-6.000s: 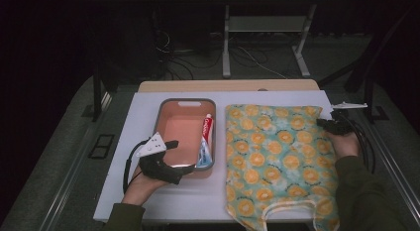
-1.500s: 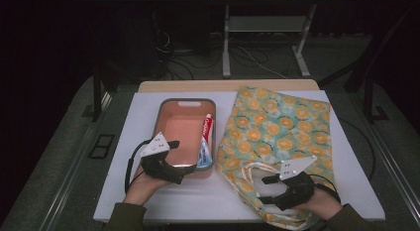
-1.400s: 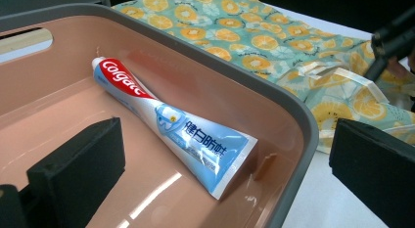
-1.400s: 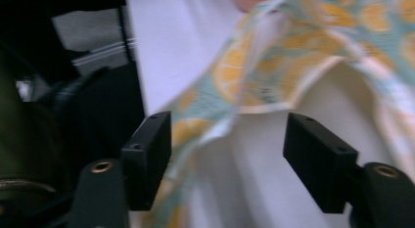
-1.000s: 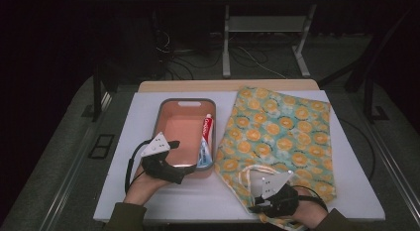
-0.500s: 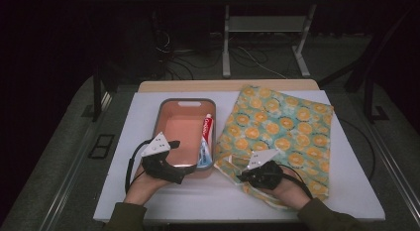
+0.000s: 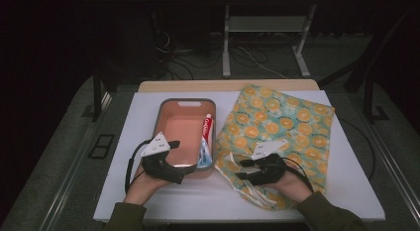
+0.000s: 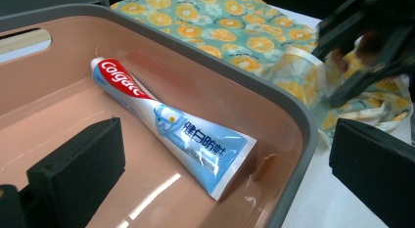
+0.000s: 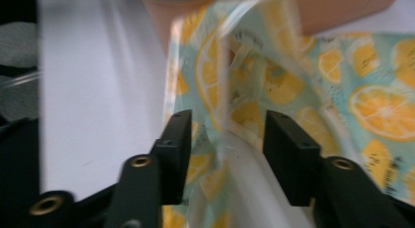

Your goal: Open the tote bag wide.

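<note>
Left hand-held gripper straddles the near wall of a pink tray with a grey rim, one jaw inside and one outside, the jaws standing apart with no pad visibly pressing on the wall. Inside the tray, against its right wall, lies a toothpaste tube: the red end carries "Colgate" in white, and the pale blue end carries dark blue Chinese characters beside a small tooth picture. The tube's flat crimped end points toward the near wall, close to the gripper's jaws but not touching them. The tray sits on the white bench.

Just beside the tray on the right lies a drawstring bag of turquoise cloth printed with orange slices, its mouth and pale cords at the near end. Right hand-held gripper rests over that mouth; its jaws have just been opening and now stand apart, with a loose fold of the cloth between them, the pads not pressing on it.
</note>
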The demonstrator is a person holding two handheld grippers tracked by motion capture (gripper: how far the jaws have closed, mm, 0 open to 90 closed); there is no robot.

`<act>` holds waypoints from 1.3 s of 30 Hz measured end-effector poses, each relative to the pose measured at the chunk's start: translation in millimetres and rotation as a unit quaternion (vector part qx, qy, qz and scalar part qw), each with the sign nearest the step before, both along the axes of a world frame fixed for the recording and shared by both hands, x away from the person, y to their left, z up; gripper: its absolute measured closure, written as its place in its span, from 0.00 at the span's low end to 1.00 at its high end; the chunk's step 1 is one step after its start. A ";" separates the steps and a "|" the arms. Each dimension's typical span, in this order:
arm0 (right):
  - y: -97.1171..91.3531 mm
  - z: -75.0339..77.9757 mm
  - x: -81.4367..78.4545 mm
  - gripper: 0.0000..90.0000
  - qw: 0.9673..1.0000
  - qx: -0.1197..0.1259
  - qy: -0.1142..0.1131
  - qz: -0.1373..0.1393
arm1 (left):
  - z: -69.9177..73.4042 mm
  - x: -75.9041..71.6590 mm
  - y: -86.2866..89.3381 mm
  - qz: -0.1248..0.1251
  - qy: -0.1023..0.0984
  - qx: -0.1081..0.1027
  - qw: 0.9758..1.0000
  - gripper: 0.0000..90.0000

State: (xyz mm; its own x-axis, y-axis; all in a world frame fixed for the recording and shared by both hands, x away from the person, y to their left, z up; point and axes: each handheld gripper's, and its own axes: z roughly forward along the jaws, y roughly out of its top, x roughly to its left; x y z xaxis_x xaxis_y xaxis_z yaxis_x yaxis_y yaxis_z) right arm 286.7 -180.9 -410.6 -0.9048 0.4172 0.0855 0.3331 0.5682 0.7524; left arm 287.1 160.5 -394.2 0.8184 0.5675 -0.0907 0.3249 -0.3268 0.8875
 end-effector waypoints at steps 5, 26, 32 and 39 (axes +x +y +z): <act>-23.7 15.2 -18.4 0.56 1.000 0.020 -0.008 0.015 | -0.1 0.4 -0.1 0.000 -0.001 0.001 1.000 0.00; -13.6 -30.8 -45.8 0.91 0.993 -0.082 0.019 0.082 | -0.5 -0.1 -0.7 0.000 -0.002 0.004 1.000 0.00; -19.6 -19.1 -44.2 0.97 0.996 -0.047 0.012 0.080 | -0.6 -0.5 -0.9 0.001 -0.002 0.002 1.000 0.00; -42.3 4.2 -31.3 0.98 0.999 0.014 -0.010 0.038 | -0.6 -0.2 -0.8 0.002 -0.002 0.002 1.000 0.00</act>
State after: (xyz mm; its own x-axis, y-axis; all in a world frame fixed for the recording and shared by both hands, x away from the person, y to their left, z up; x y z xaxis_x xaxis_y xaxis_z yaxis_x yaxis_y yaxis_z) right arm 255.4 -223.2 -406.4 -0.9357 0.3444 0.0770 0.2736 0.5702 0.7746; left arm 286.8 159.6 -394.7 0.8169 0.5706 -0.0844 0.3217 -0.3293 0.8877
